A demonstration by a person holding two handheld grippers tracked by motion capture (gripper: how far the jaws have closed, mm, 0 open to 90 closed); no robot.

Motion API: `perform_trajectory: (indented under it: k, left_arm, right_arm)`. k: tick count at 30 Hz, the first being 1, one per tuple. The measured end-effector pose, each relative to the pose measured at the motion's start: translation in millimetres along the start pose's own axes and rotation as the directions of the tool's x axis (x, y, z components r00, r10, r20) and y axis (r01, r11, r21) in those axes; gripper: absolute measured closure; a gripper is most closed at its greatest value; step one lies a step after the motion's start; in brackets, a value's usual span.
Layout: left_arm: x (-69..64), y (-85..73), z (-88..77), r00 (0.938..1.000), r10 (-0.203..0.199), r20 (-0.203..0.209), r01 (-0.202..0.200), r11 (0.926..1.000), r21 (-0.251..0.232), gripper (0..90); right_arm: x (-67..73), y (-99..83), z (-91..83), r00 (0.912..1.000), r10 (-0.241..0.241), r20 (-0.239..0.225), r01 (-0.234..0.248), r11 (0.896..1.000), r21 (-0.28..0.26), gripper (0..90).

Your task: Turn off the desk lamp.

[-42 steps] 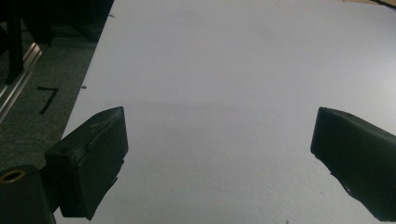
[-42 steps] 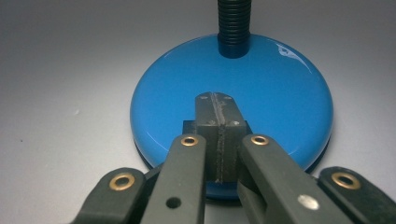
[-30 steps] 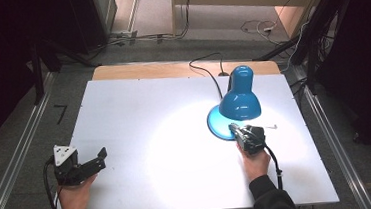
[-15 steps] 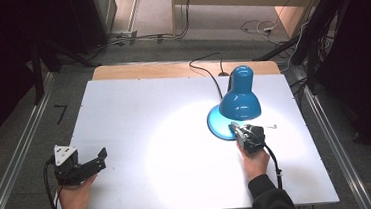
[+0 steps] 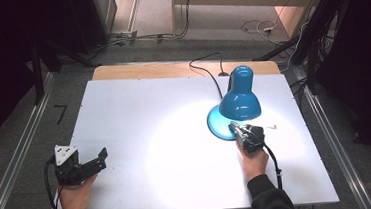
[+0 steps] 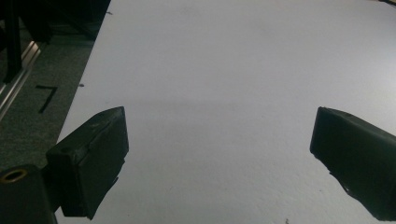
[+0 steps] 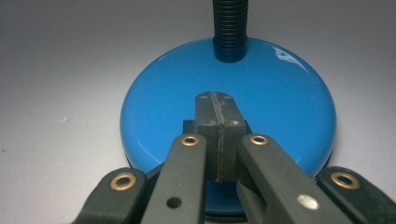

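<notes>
Lamp point(image 5: 238, 100), blue desk type w/ a round base point(image 7: 229, 116) and a black ribbed gooseneck point(image 7: 229, 25), sits right of centre in the high view, shade tipped down over the base, and it looks lit: a bright pool falls on the white table point(image 5: 138, 108) to its left. Right gripper point(image 5: 234, 127) is at the base's near edge in the high view; in the right gripper view its jaws are pressed flat together, nothing between them, tips resting on or just over a small dark block on top of the base, prob the switch, though contact can't be confirmed. Judging by the glow, the switching-on part seems done, or the press is in hand right now; what's left is likely to lift off and back the hand away. Left gripper point(image 5: 102, 155) lies at lower left of the high view, well apart from the lamp, jaws spread wide over bare table, holding nothing, idle as far as I can judge. Count: 1 lamp, 1 base, 1 shade, 1 power cord point(image 5: 206, 70) running off the top edge of the table, 2 grippers, 2 hands. A tiny pale speck point(image 5: 273, 126) lies on the table right of the base; too small to tell what.
</notes>
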State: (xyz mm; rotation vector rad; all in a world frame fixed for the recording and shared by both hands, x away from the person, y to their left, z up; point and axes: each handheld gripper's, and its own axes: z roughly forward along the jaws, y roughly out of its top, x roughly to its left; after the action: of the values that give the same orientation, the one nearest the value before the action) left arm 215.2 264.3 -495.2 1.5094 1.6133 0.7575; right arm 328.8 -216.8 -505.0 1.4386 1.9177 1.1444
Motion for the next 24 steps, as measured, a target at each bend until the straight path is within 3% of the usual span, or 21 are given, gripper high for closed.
perform_trajectory:
  k: [24]
  left_arm:
    - [-0.9, 0.1, 0.1, 1.0000, -0.001, 0.002, 0.001, 1.0000, -0.001, 4.8]
  right_arm:
    - [0.1, -0.4, 1.8, 0.9999, 0.012, -0.001, -0.012, 1.000, -0.011, 88.0]
